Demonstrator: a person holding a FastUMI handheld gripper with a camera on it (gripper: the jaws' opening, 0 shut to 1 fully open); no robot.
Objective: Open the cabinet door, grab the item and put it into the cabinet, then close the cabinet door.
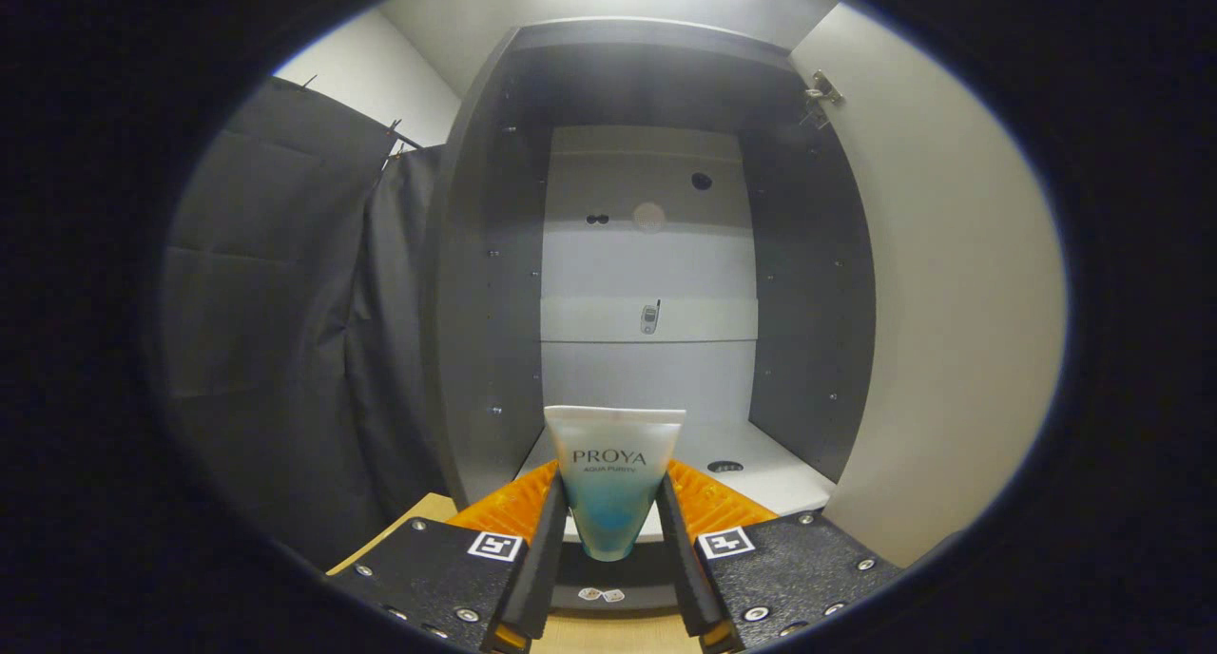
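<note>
You're looking at a dim scene lit from a bright strip overhead that blows out to white glare above the cabinet (647, 255). Its side walls sit in deep shadow; the back panel and open door (951, 302) catch soft light. Fisheye bends straight edges outward, and the rim falls dark and slightly soft.

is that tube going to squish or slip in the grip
The tube looks like soft plastic, so it probably dents where the gripper pinches its narrow end. Its glossy skin may slip. Wide end up, it would likely tip if stood in the cabinet.
</note>
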